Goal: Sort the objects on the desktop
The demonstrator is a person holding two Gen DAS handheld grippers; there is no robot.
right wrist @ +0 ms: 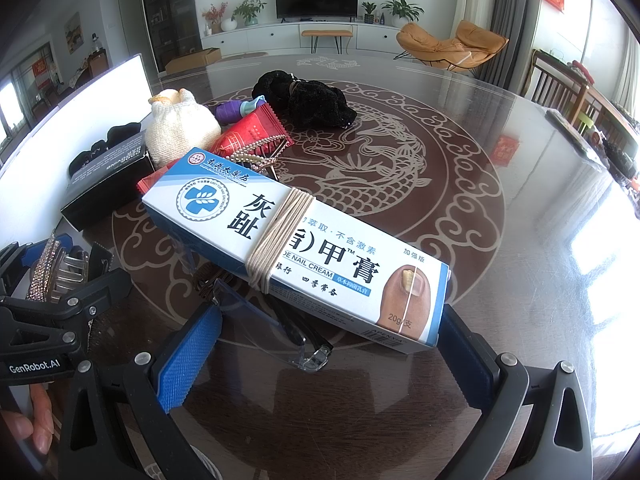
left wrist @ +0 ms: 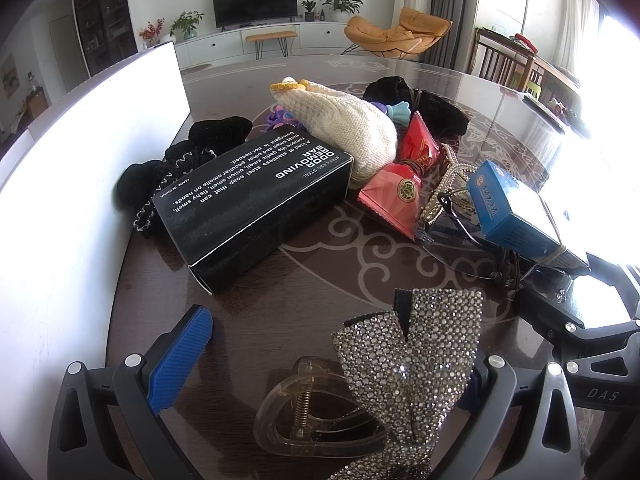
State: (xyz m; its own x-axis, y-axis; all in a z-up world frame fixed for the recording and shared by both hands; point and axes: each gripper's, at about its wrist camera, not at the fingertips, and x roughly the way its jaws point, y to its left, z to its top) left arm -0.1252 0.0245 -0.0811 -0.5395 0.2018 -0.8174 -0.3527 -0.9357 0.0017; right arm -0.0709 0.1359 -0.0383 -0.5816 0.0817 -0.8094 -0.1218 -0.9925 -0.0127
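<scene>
Rhinestones fill the left wrist view: a glittering bow hair claw (left wrist: 404, 364) sits between the wide-spread pads of the left gripper (left wrist: 328, 368), apparently loose on the table (left wrist: 320, 280), near the black soap box (left wrist: 252, 204).

From the right wrist, the right gripper (right wrist: 324, 364) gapes around the near end of a blue-and-white nail cream box (right wrist: 296, 248) bound with cord (right wrist: 280, 236), lying across clear glasses (right wrist: 276, 328). I'd close squarely across the box's narrow sides, clear of the glasses beneath.

Right claw (right wrist: 320, 344) open around nail-cream box (right wrist: 296, 248) (seemingly touching one pad).
</scene>
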